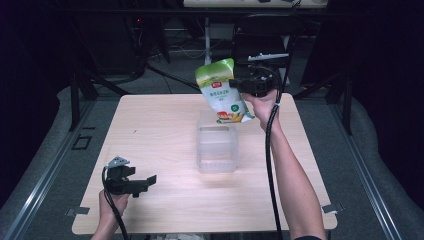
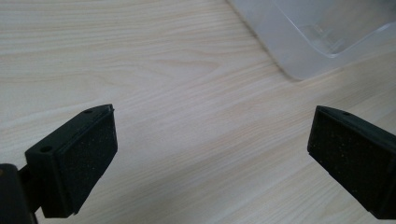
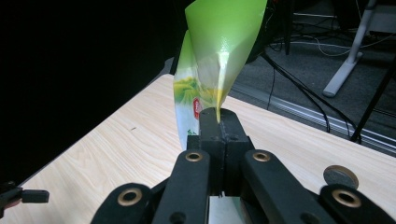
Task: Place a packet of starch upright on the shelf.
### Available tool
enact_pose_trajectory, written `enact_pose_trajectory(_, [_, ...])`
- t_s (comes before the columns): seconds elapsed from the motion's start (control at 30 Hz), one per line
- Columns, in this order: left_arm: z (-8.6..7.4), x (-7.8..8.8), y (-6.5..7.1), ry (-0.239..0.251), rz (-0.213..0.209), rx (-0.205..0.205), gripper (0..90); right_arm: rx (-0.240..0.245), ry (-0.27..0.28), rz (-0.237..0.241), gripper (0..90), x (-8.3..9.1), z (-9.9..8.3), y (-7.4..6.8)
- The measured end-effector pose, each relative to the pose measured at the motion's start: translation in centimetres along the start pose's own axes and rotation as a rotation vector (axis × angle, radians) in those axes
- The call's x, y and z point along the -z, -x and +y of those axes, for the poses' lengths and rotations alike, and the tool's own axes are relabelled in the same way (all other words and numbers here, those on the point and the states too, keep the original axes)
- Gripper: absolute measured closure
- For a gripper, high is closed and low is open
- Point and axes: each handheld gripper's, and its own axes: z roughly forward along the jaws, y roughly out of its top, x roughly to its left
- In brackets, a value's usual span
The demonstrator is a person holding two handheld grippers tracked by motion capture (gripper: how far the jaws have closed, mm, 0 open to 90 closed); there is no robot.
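A green and white snack bag [image 1: 222, 90] hangs tilted in the air above the far edge of a clear plastic box [image 1: 216, 148] standing mid-table. My right gripper [image 1: 236, 84] is shut on the bag's edge; in the right gripper view the jaws pinch the bag [image 3: 212, 60] where it creases, at the gripper's tips [image 3: 218, 115]. My left gripper [image 1: 150, 181] rests low near the table's front left, open, with nothing between its black pads [image 2: 88, 154]. In the left gripper view a corner of the clear box [image 2: 322, 32] lies ahead at upper right.
The light wooden table [image 1: 160, 125] has bare room around the box. Dark stands, cables and a white leg [image 3: 348, 60] stand on the floor beyond the far edge. A round metal disc [image 3: 341, 176] shows at the lower right of the right gripper view.
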Motion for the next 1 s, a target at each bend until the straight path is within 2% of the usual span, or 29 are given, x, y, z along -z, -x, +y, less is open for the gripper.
enact_pose_trajectory(0.4, [0.0, 0.0, 0.0, -0.001, -0.004, -0.002, 1.7, 0.010, -0.018, 0.005, 90.0, -1.9, -0.3, -0.2])
enact_pose_trajectory(1.0, [0.0, 0.1, 0.1, -0.008, -0.007, -0.006, 1.7, -0.015, -0.024, 0.015, 90.0, -5.1, -1.3, 0.2])
